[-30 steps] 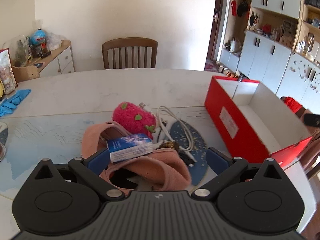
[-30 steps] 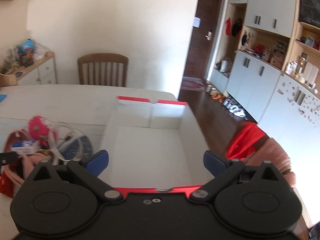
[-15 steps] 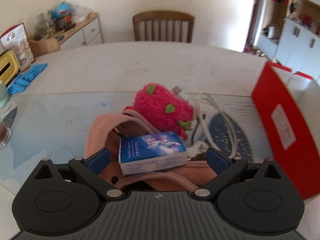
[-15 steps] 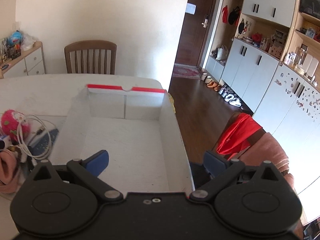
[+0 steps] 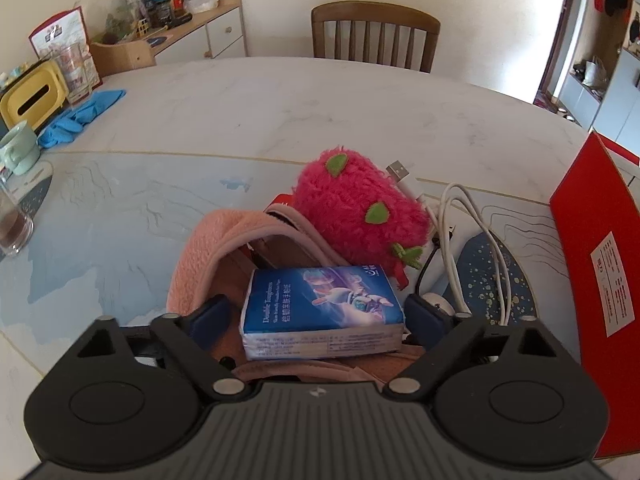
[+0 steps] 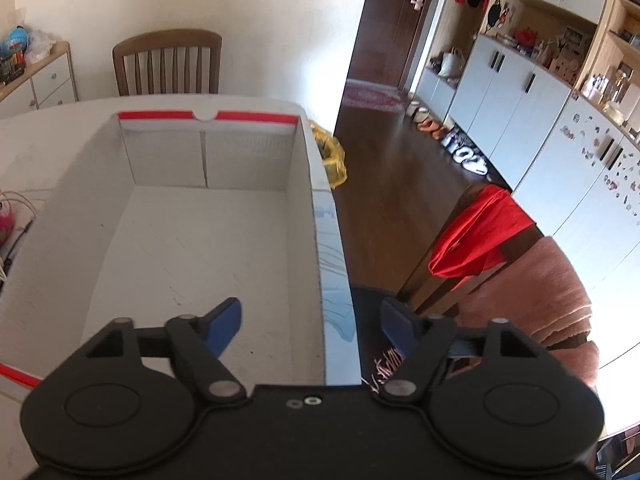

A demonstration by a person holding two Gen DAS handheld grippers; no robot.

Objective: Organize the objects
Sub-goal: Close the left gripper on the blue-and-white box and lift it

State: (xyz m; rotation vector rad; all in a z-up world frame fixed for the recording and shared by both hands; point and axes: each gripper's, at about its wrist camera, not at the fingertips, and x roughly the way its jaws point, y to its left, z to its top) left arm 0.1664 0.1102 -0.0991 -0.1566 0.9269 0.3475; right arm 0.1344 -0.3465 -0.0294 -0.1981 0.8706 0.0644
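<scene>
1. The left gripper point(image 5: 318, 314) is closing its fingers around the blue rectangular tissue pack point(image 5: 320, 312); the pads are not yet pressing it.
2. That pack is lying on a pink fleece pouch point(image 5: 208, 240), nearest in the pile.
3. Beyond are sitting a fluffy pink strawberry plush point(image 5: 356, 208) and a white coiled cable point(image 5: 460, 216), unsorted.
4. The right gripper point(image 6: 312, 326) is closing astride the right wall of the red-and-white cardboard box point(image 6: 324, 240), which is sitting empty at the right of the surface point(image 5: 280, 108).
5. Judging by this, sorting is only starting.
</scene>
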